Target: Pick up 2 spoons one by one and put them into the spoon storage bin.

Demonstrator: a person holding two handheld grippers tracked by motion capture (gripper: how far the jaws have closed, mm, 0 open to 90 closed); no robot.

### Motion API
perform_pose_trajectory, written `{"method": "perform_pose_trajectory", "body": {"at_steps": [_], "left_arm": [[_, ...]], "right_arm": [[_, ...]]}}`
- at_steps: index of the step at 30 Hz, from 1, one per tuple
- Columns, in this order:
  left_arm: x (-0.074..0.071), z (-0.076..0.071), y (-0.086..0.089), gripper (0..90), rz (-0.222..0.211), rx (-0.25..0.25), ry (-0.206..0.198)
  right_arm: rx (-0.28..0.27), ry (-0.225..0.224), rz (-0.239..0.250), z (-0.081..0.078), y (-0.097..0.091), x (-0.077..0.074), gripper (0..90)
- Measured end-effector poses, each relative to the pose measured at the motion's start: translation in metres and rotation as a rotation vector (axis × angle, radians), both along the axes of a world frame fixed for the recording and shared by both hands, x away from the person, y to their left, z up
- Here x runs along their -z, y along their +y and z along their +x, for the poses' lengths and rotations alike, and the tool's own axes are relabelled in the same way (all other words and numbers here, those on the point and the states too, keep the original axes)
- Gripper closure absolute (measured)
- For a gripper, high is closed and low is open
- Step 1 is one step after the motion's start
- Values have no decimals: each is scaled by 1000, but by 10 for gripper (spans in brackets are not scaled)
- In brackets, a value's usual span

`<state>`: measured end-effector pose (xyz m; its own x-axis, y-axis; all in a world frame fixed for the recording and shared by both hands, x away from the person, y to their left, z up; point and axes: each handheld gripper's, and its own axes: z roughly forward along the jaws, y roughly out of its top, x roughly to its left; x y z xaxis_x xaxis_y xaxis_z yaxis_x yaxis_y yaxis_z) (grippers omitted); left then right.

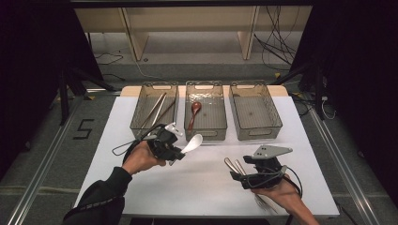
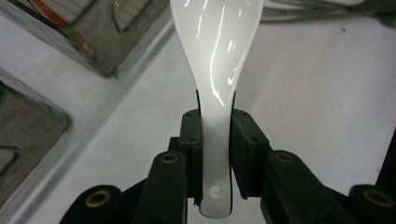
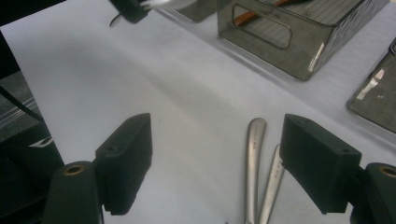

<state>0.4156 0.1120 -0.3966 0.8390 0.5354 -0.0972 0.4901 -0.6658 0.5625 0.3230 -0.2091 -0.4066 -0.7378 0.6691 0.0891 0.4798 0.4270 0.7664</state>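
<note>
My left gripper (image 1: 179, 151) (image 2: 215, 154) is shut on the handle of a white ceramic spoon (image 1: 193, 143) (image 2: 215, 70). It holds the spoon above the table, bowl pointing toward the middle bin (image 1: 205, 129). A brown wooden spoon (image 1: 194, 112) lies in that bin. My right gripper (image 1: 237, 176) (image 3: 222, 163) rests low at the front right, open, with bare table between its jaws. Two metal utensil handles (image 1: 232, 165) (image 3: 254, 163) lie on the table beside its right jaw, not touched.
Three grey bins stand in a row at the back of the white table (image 1: 197, 187). The left bin (image 1: 141, 119) holds long metal sticks. The right bin (image 1: 277, 119) looks empty. The left gripper (image 3: 133, 9) shows at the top of the right gripper view.
</note>
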Motion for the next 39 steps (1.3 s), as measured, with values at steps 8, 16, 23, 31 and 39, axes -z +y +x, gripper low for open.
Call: {"method": "perform_pose_trajectory", "body": {"at_steps": [8, 16, 23, 31, 39], "left_arm": [[-18, 28, -5, 752, -64, -71, -28], [-26, 53, -17, 752, -65, -118, -45], [-29, 76, -27, 752, -74, -161, -50], [-31, 91, -35, 752, -87, -192, -56], [-25, 105, -41, 752, -83, -221, -51]], "right_arm": [[-2, 1, 1, 0, 0, 0, 265], [-5, -1, 0, 0, 0, 0, 264], [-5, 4, 3, 0, 0, 0, 264], [-6, 0, 3, 0, -1, 0, 265], [-7, 2, 6, 0, -1, 0, 265]]}}
